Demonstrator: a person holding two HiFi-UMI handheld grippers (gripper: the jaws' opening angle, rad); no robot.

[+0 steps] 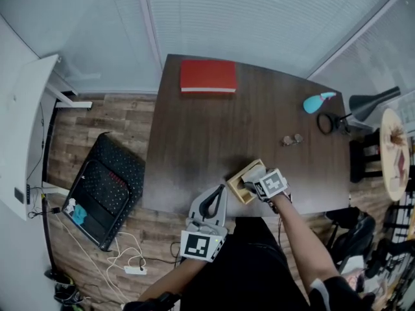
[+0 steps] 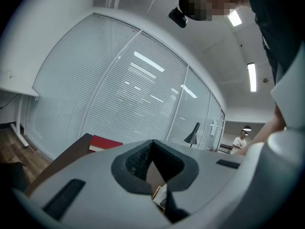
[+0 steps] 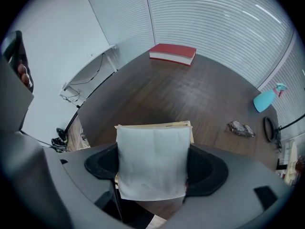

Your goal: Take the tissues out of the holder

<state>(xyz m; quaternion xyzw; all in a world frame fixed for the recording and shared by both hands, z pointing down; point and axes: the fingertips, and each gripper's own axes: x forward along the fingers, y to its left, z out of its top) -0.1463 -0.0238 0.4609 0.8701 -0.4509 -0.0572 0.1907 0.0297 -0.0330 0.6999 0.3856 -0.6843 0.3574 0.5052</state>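
Closest in, the left tongs hang at the near edge of the dark wood surface. Their tips are pressed together with nothing between them, pointing roughly toward the far side. A red book lies flat at that far edge, in front of the window blinds. Just to the right of the left tongs, a light wooden holder sits close to the near edge. The right tongs are over it, clamped on a folded white stack of tissues. The stack stands upright between the pads, with the holder's rim showing just behind it. Farther right lies a small crumpled thing, and beyond that a light blue object near the far right corner.
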